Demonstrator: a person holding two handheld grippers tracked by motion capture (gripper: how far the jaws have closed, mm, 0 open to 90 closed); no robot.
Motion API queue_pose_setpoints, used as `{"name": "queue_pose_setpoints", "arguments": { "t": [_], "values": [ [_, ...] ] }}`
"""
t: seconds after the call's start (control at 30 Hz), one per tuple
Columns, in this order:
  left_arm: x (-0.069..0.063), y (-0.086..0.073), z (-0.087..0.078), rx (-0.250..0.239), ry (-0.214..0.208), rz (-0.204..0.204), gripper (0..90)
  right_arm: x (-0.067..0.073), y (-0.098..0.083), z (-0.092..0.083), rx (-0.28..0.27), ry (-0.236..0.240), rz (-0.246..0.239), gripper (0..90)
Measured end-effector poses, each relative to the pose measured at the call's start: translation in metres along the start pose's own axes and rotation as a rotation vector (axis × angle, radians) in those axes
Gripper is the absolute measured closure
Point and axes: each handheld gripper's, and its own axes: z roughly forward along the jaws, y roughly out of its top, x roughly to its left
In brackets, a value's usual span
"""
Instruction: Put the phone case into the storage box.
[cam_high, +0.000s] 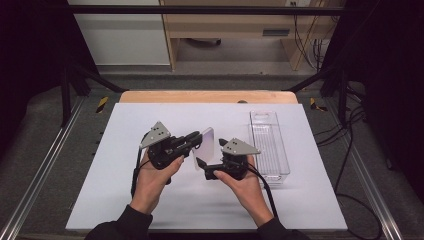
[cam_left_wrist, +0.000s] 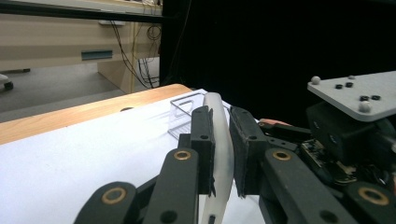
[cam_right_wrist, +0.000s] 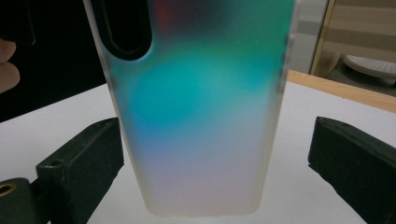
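Observation:
A frosted phone case (cam_high: 204, 144) with a green-to-pink sheen stands on edge above the white mat. My left gripper (cam_high: 193, 139) is shut on it; in the left gripper view its two black pads (cam_left_wrist: 203, 140) press on both faces of the thin case (cam_left_wrist: 218, 105). My right gripper (cam_high: 211, 153) faces the case from the right and is open. In the right gripper view the case (cam_right_wrist: 201, 116) hangs between the widely parted pads (cam_right_wrist: 79, 161), touching neither. The case's camera cut-out (cam_right_wrist: 123, 28) is at the upper left.
A clear plastic tray (cam_high: 270, 145) lies lengthwise at the right of the white mat (cam_high: 150, 200), also seen as the clear tray (cam_left_wrist: 184, 109) beyond the case. The wooden table edge (cam_high: 207, 96) runs along the back. Metal rails and cables flank the table.

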Motion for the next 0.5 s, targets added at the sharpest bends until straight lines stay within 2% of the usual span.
{"name": "queue_pose_setpoints", "arguments": {
  "t": [0.2, 0.5],
  "values": [
    [-0.0027, -0.0030, 0.0021, -0.003, -0.005, 0.002, 80.0, 0.0041, 0.0040, 0.0026, -0.016, 0.009, 0.010, 3.3],
    [-0.0066, -0.0089, 0.0052, -0.005, 0.009, 0.007, 80.0, 0.0050, 0.0058, 0.0054, -0.027, -0.028, 0.037, 3.7]
  ]
}}
